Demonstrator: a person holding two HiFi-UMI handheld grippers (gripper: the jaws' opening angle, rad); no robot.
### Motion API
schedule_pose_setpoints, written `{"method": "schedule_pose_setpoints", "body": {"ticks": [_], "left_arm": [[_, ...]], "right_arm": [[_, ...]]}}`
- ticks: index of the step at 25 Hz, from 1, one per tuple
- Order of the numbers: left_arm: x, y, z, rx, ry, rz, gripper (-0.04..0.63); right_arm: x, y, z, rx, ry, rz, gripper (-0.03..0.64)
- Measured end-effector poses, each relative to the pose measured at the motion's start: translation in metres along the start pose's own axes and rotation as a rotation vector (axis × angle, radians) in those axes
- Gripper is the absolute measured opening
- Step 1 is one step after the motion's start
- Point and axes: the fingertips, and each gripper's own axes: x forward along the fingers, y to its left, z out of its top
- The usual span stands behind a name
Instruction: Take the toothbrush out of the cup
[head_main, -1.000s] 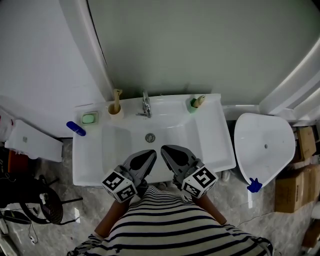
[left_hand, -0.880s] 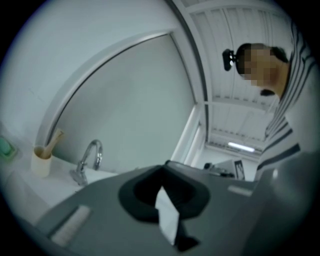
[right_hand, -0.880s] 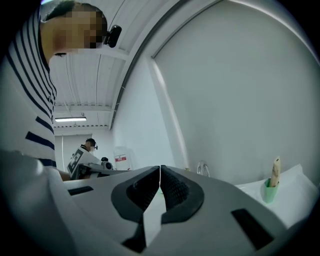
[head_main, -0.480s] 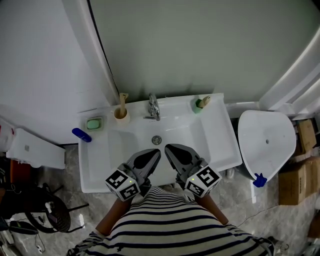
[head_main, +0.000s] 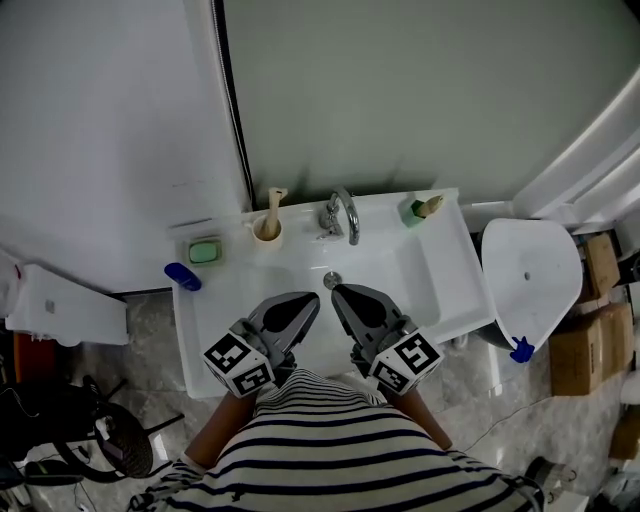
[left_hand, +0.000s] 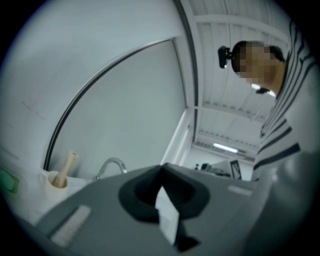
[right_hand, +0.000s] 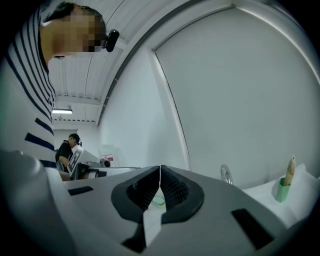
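Left gripper, right gripper: both sets of jaws closed, nothing between them. Held side by side over front of sink, likely ready posture ahead of reach.

Cream cup on back ledge, 11 o'clock from left gripper, well apart. Toothbrush stands inside, leaning, top free for grasp.

Count: two grippers, two cups (green cup at 1 o'clock), one faucet, one soap dish.

We hold our left gripper and right gripper side by side over the white sink. At the back, the toothbrush stands in a cup, just left of the tap. A green soap dish sits further left.
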Motion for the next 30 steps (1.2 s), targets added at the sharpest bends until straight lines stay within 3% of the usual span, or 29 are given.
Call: {"method": "schedule_pose_setpoints", "body": {"ticks": [4,15,27,30], "left_arm": [[-0.021,0.013,0.013,0.049,-0.008,-0.035,0.008],[-0.037,0.035,0.024,0.245,0.065,-0.167,0.008],[-0.034,0.111,0.032,0.311,0.051,-0.029,0.014],[-0.029,0.125,0.029,0.312,0.070,-0.013,0.057]], "right_arm": [[0.019,0.010,-0.005,-0.003,0.001,-0.041,0.008],[0.046,0.014,-0.001,-0.054,0.005,-0.116,0.008],[0.058,0.008,-0.004,-0.073,0.063,-0.137,0.009],[0.063,0.006,-0.005,-0.073,0.076,-0.134,0.009]]}}
